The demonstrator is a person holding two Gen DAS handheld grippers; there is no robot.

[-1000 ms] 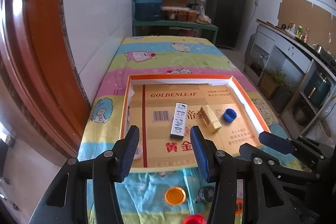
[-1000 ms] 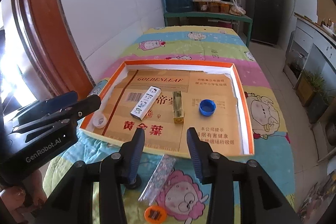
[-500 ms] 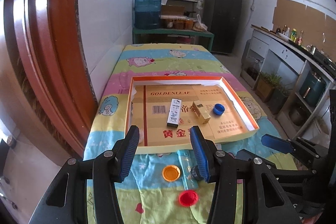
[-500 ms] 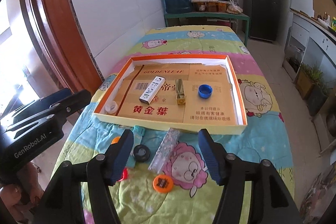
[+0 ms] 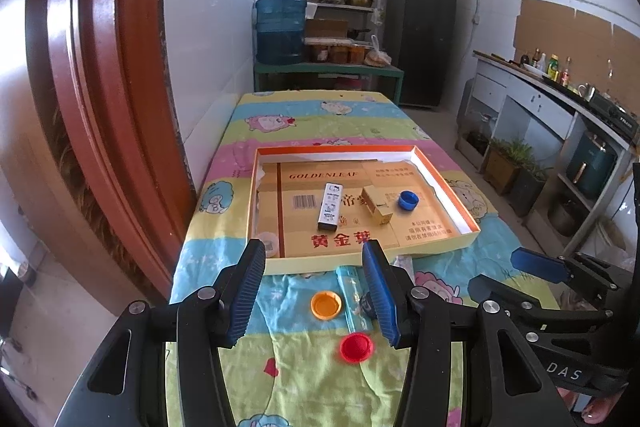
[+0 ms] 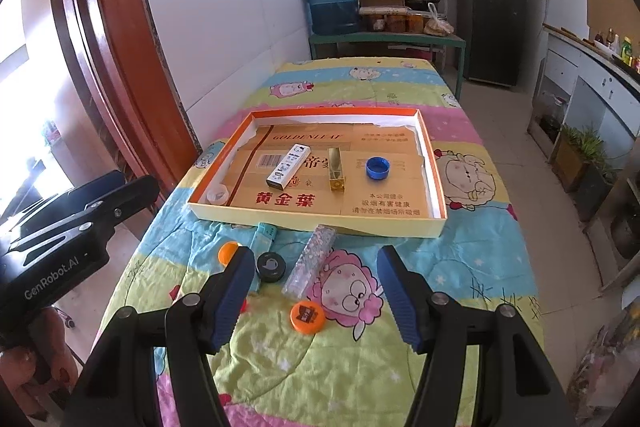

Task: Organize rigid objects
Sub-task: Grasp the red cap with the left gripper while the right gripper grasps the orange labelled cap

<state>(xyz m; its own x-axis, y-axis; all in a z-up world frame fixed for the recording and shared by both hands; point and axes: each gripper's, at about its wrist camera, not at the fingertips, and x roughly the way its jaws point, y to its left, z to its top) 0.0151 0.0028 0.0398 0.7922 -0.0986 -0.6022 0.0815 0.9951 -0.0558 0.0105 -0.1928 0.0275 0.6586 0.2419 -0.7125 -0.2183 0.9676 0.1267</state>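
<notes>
Orange-rimmed tray (image 6: pixel 432 163) sits on the quilt-covered tabletop (image 6: pixel 460 267), with a white patterned box (image 6: pixel 289 163), a gold box (image 6: pixel 336 169) and a blue cap (image 6: pixel 377 167) lying inside it. Just in front of the tray's near wall there's a black lid (image 6: pixel 270 266), a glittery tube (image 6: pixel 310 259) and an orange cap (image 6: pixel 307 315) loose on the quilt. Both the left hand-held gripper (image 5: pixel 314 293) and the right hand-held gripper (image 6: pixel 316 293) hover short of the tray, jaws spread wide and gripping nothing.

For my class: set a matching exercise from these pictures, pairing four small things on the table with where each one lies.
Things:
1. blue cap
2. gold box
3. black cap
4. red cap

Places:
A. on the quilt, beside the glittery tube
B. in the tray, furthest toward its right wall
C. on the quilt, nearest the left gripper
D. in the tray, between the white carton and a cap

Pairs: 1-B, 2-D, 3-A, 4-C
</notes>
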